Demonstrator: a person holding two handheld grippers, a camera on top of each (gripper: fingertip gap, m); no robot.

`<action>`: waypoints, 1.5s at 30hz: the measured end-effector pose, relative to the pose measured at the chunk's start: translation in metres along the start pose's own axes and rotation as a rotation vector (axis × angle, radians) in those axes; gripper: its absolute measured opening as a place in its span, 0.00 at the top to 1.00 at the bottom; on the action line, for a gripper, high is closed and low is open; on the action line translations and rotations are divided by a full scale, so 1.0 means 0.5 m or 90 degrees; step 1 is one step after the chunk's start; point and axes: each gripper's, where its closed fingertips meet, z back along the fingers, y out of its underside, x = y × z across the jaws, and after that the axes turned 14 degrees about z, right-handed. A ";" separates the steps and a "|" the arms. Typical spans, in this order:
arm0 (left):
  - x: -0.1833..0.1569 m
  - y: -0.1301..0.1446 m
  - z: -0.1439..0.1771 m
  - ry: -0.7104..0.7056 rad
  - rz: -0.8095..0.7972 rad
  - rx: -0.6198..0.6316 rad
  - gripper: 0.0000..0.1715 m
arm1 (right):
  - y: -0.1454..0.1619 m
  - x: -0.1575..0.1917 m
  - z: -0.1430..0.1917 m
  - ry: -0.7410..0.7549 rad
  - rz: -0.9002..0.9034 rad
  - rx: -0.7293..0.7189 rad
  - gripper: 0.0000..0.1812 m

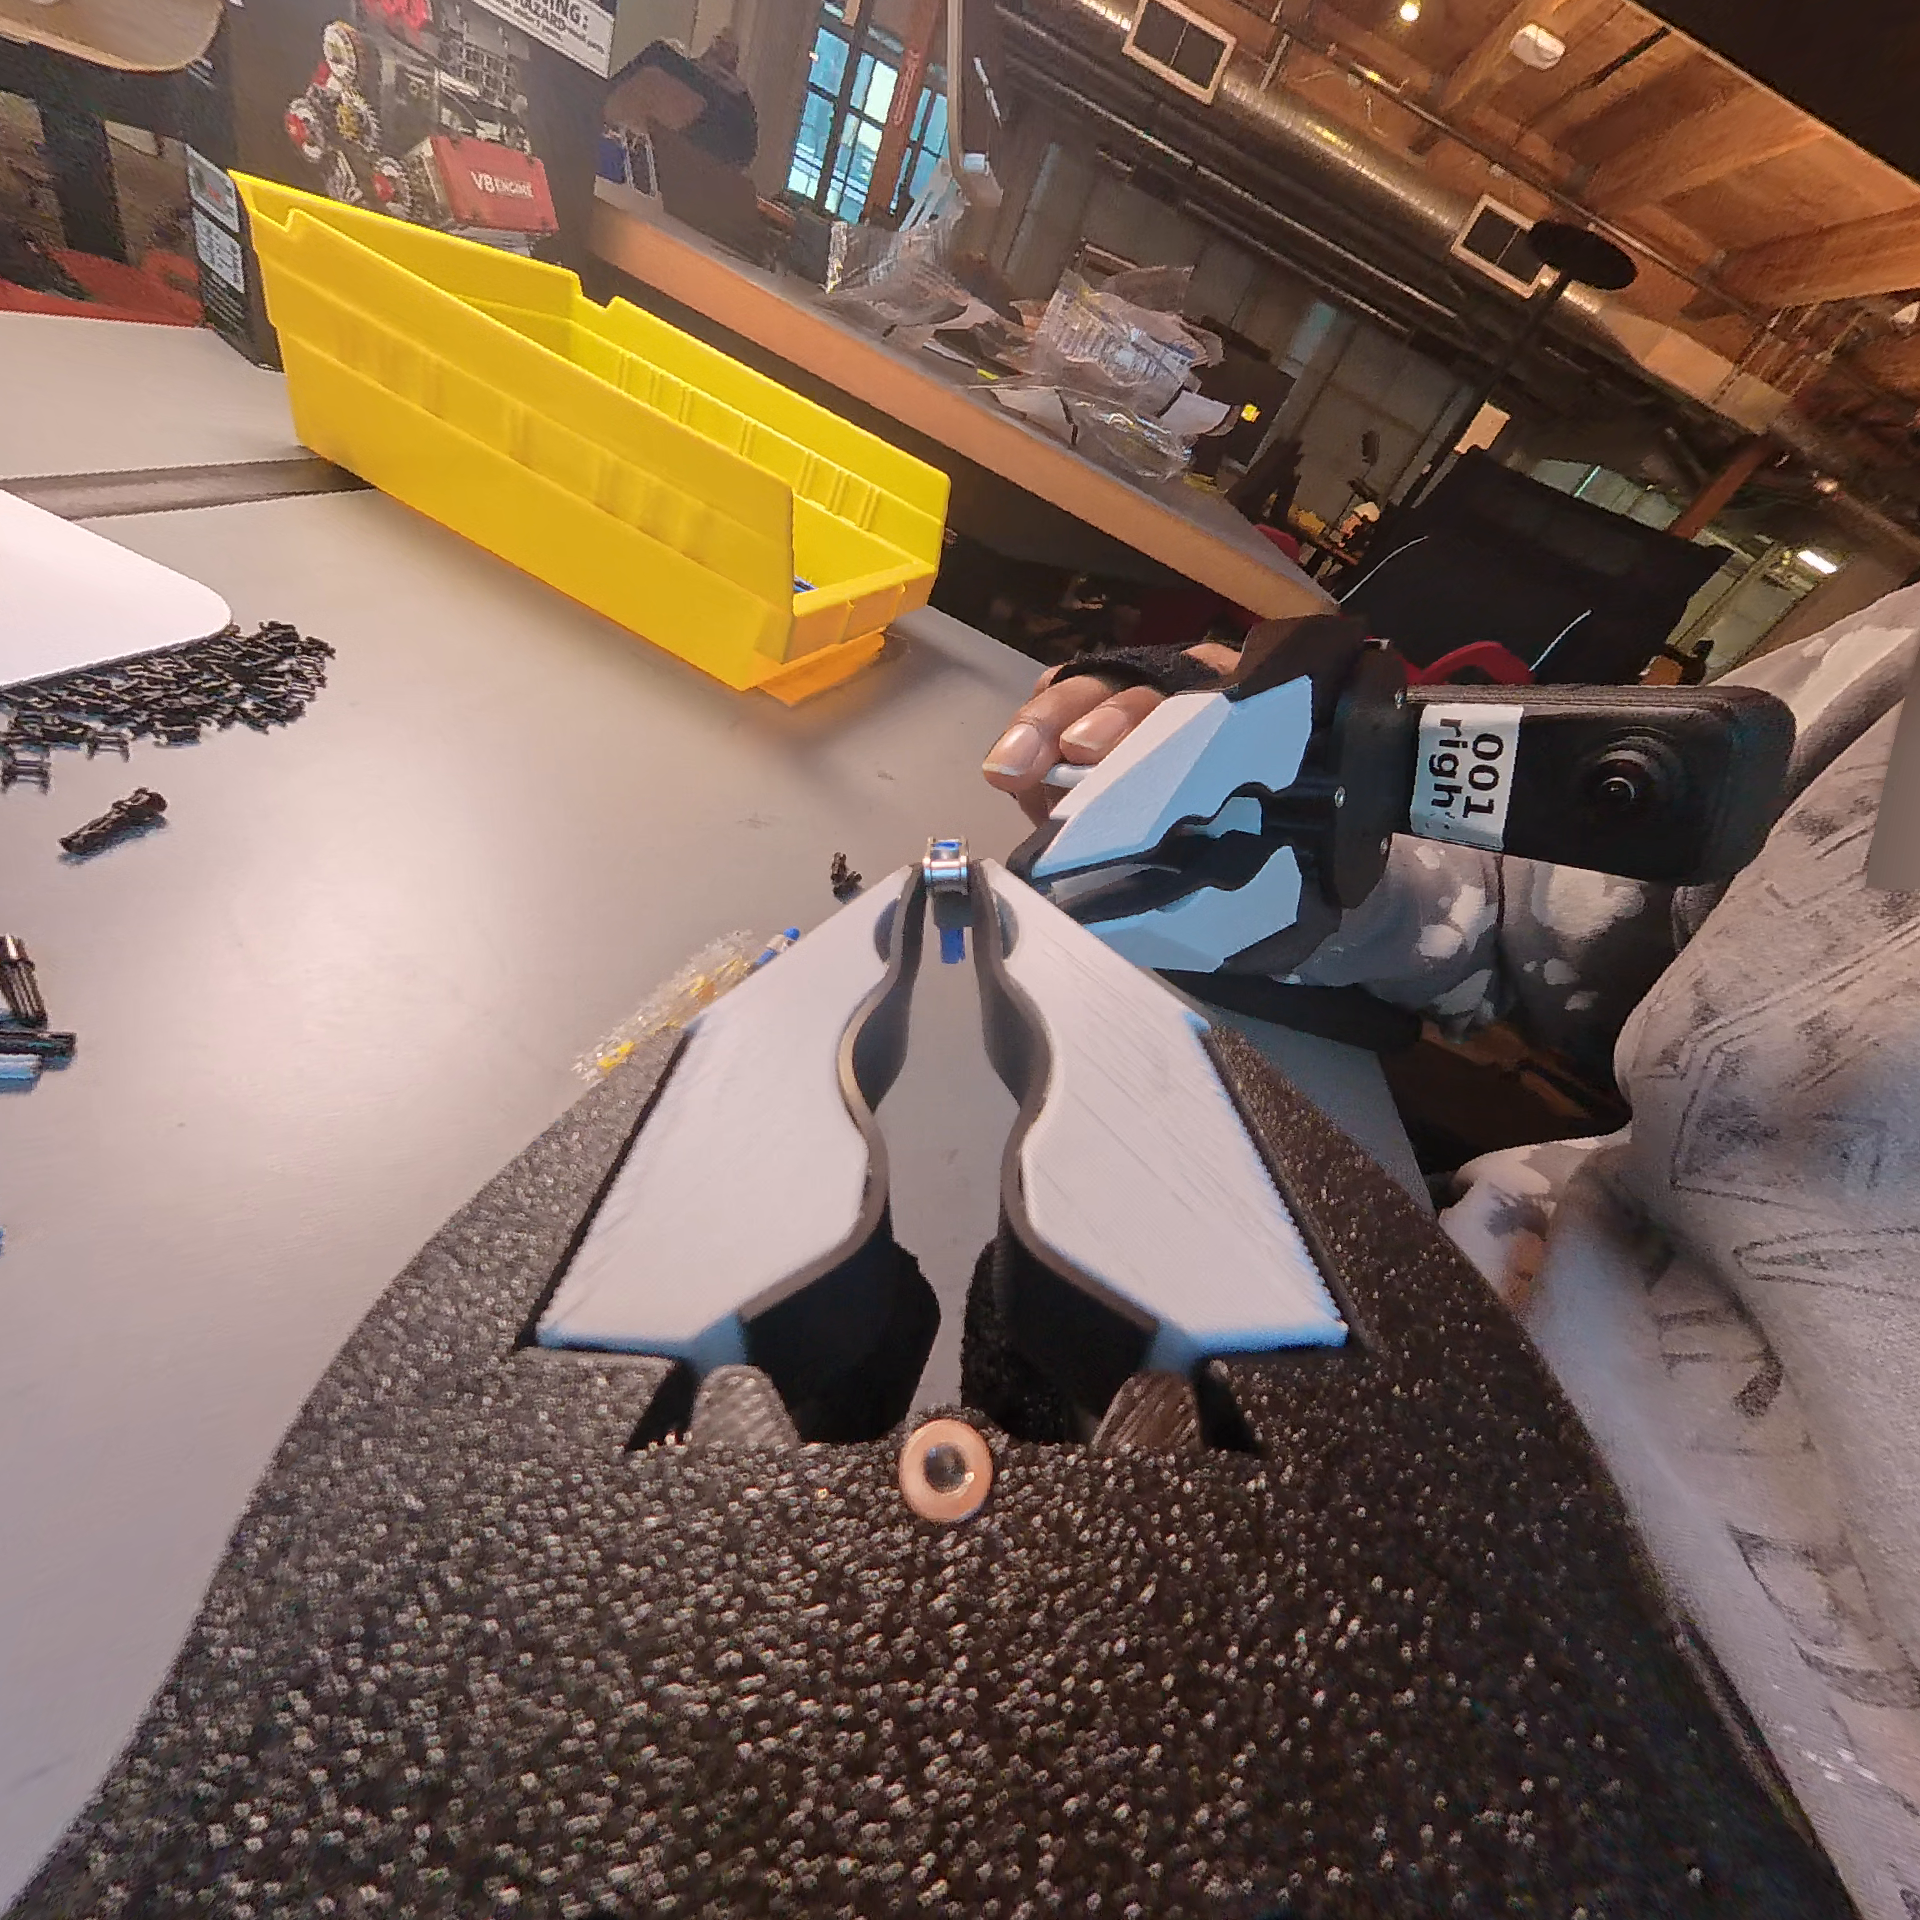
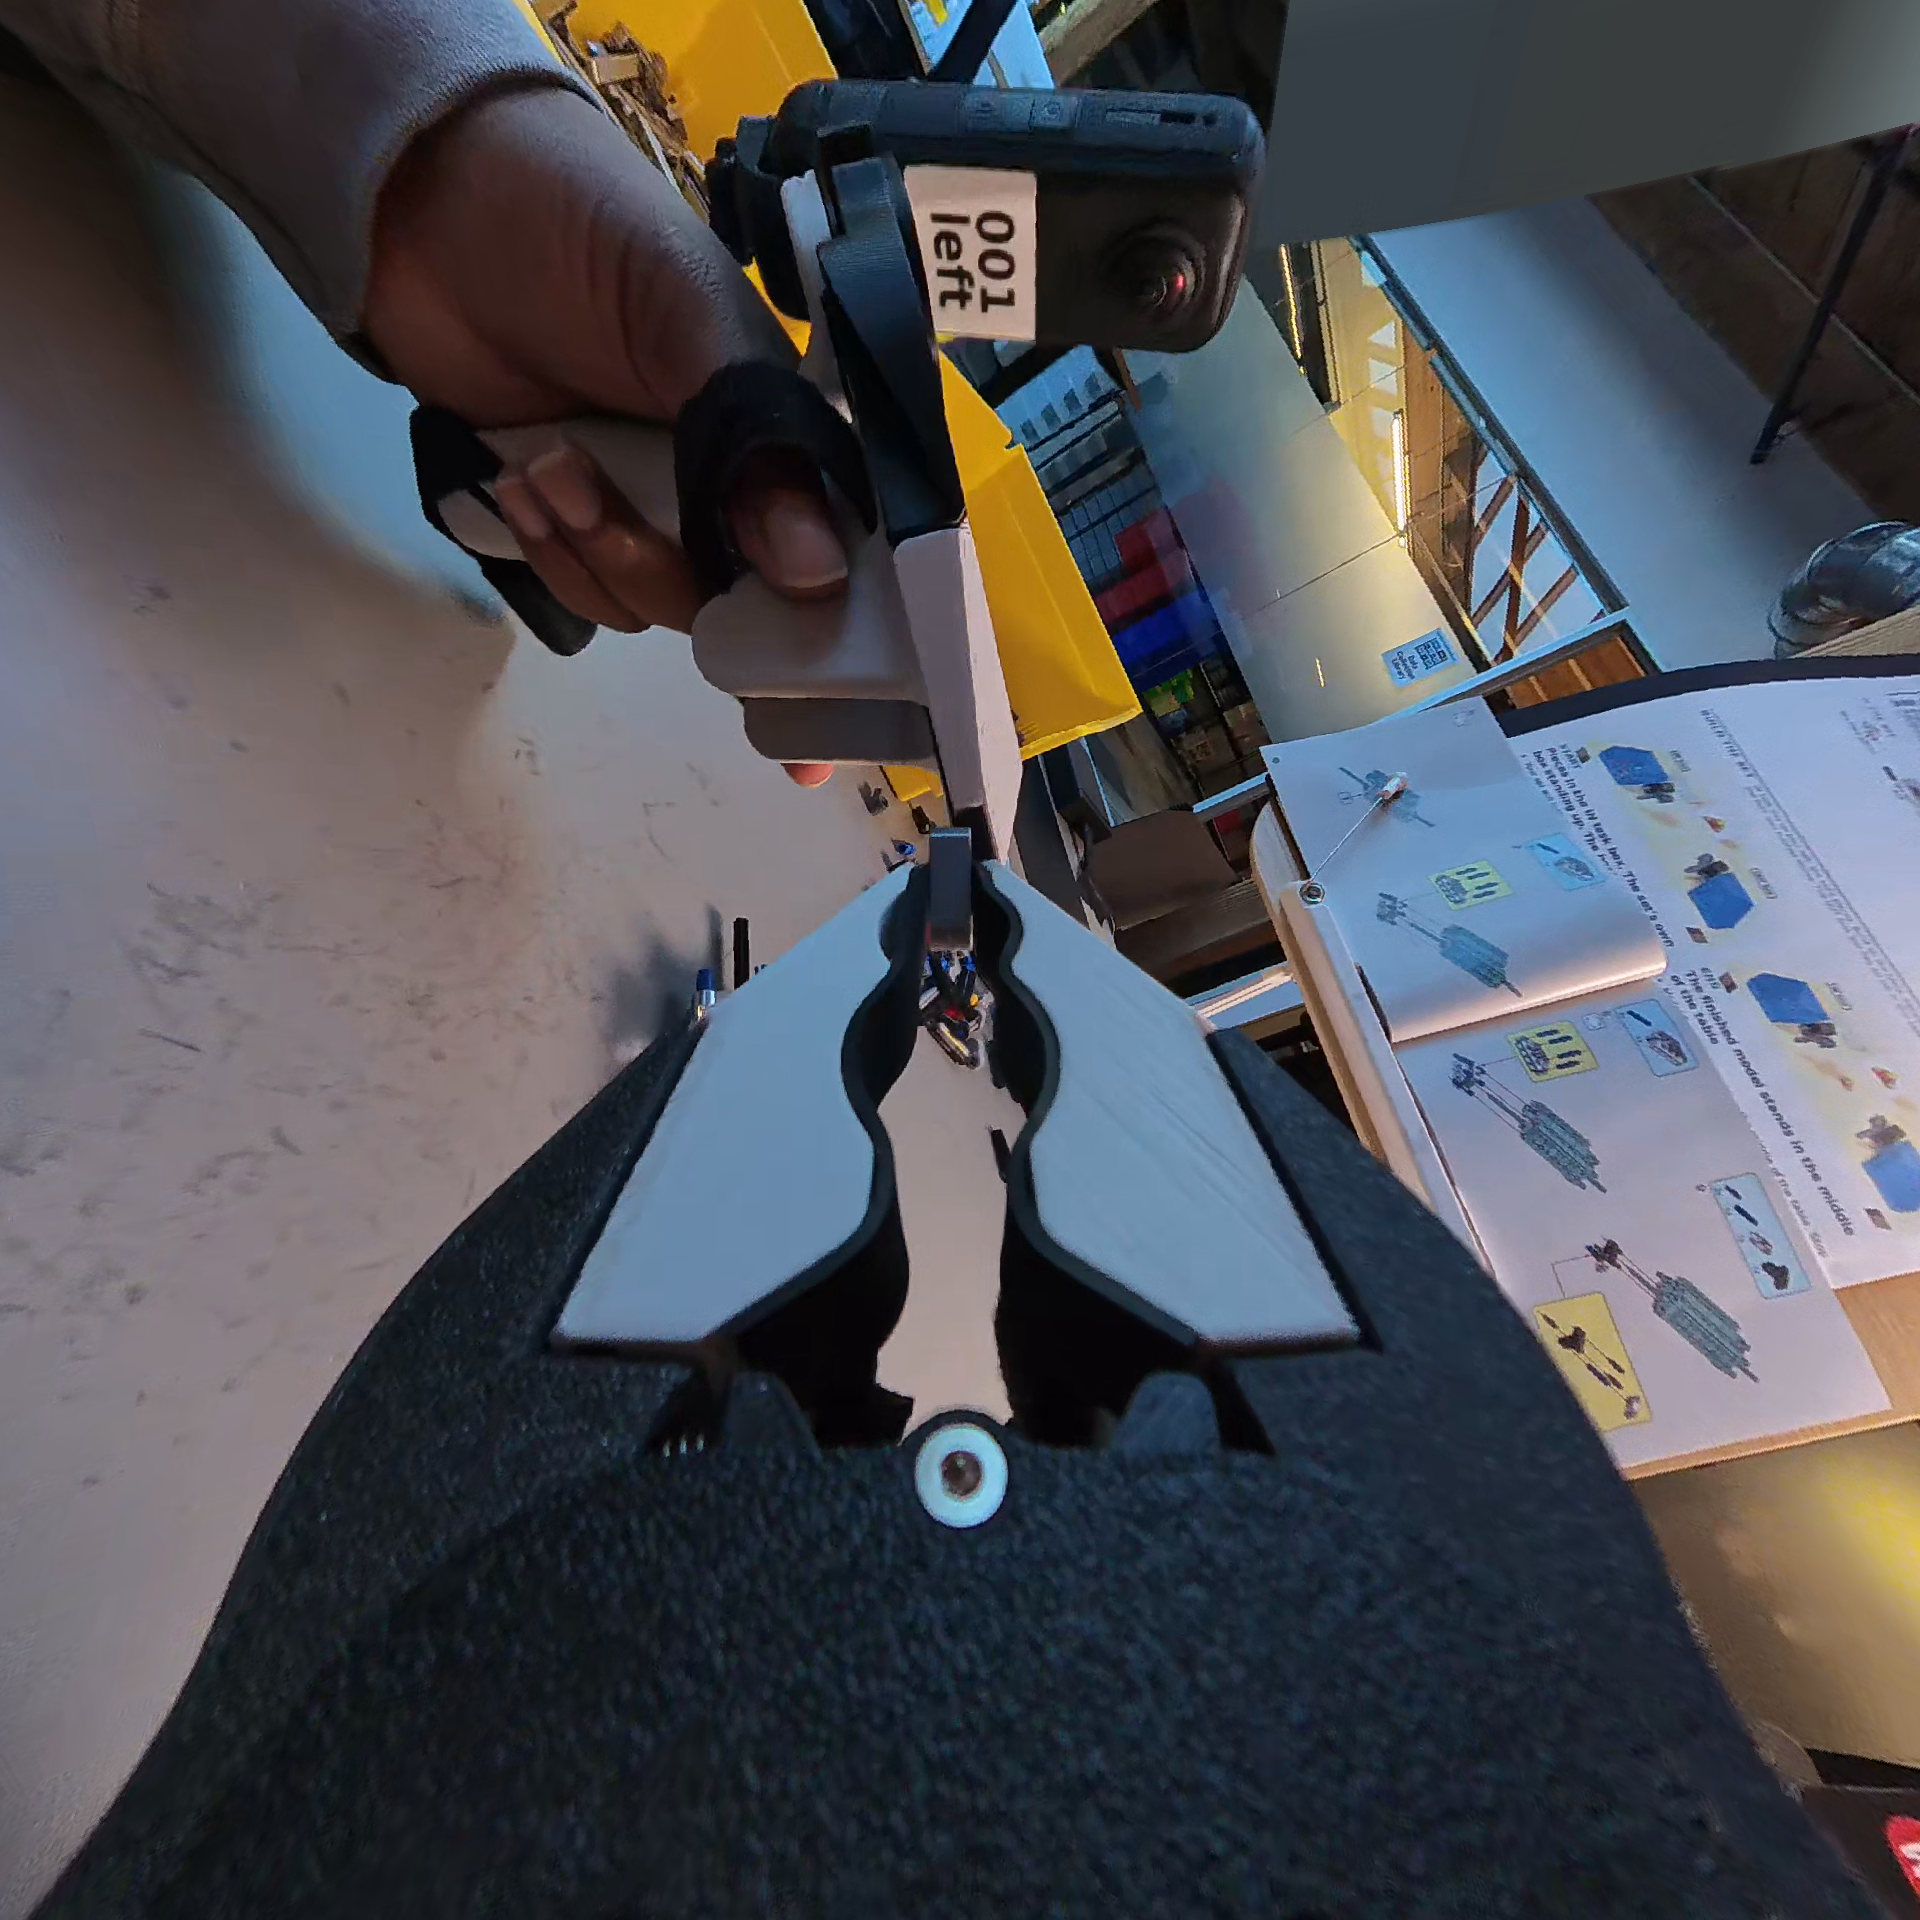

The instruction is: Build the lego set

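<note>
The grey tabletop point(image 1: 436, 935) carries everything here, and on its far part a long yellow bin point(image 1: 582, 436) lies with its open end facing the edge. To one side, in the right wrist view, an open instruction booklet point(image 2: 1621, 1091) with pictured building steps rests on a raised board. A heap of small black pins point(image 1: 156, 686) lies spread near a white sheet's rounded corner, with a few single pins loose nearby. The left gripper point(image 1: 948, 883) has its jaws clenched on a small grey link piece point(image 1: 945, 871) with a blue pin through it, held at the very tips above the tabletop. The right gripper point(image 2: 951, 883) comes in from the side, its jaws closed on a small dark grey piece point(image 2: 949, 883) at their tips, just beside the left gripper's tips. A hand point(image 2: 582, 416) grips the left gripper's handle, and fingers point(image 1: 1060, 727) wrap the right one's.
</note>
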 end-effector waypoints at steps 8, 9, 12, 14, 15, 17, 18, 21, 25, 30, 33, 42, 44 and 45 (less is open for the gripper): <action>-0.004 0.002 0.004 0.032 0.017 0.010 0.96 | -0.006 0.003 0.003 -0.005 -0.017 -0.015 0.97; -0.003 0.004 0.004 0.030 0.013 0.014 0.96 | -0.006 0.005 0.002 -0.007 -0.017 -0.015 0.97; 0.000 0.006 0.005 0.023 -0.002 0.021 0.96 | -0.005 0.008 0.001 -0.011 -0.019 -0.014 0.97; 0.000 0.007 0.005 0.026 0.001 0.028 0.96 | -0.006 0.010 0.001 -0.013 -0.022 -0.017 0.97; 0.000 0.008 0.006 0.029 0.004 0.030 0.96 | -0.006 0.010 0.001 -0.015 -0.025 -0.019 0.97; 0.001 0.011 0.006 0.030 0.005 0.035 0.96 | -0.006 0.013 0.000 -0.019 -0.028 -0.020 0.97; 0.002 0.012 0.005 0.030 0.004 0.039 0.96 | -0.006 0.014 0.001 -0.022 -0.030 -0.022 0.97; -0.001 0.014 0.007 0.041 0.001 0.047 0.96 | -0.008 0.015 0.002 -0.028 -0.050 -0.034 0.97; -0.009 -0.003 0.017 0.082 0.030 0.022 0.94 | -0.011 -0.001 0.010 -0.026 -0.136 -0.070 0.97; -0.009 -0.009 0.017 0.113 0.083 0.004 0.92 | 0.009 -0.077 0.029 0.020 -0.417 -0.152 0.97; -0.023 -0.001 0.002 0.124 0.090 0.006 0.92 | 0.019 -0.089 0.030 0.010 -0.524 -0.186 0.97; -0.063 -0.028 0.011 0.336 0.369 -0.039 0.93 | -0.016 -0.066 0.017 -0.024 -0.503 -0.227 0.97; -0.069 -0.023 0.009 0.352 0.385 -0.028 0.94 | -0.022 -0.065 0.019 -0.030 -0.495 -0.236 0.96; -0.070 -0.022 0.009 0.353 0.384 -0.027 0.94 | -0.023 -0.064 0.019 -0.031 -0.488 -0.236 0.96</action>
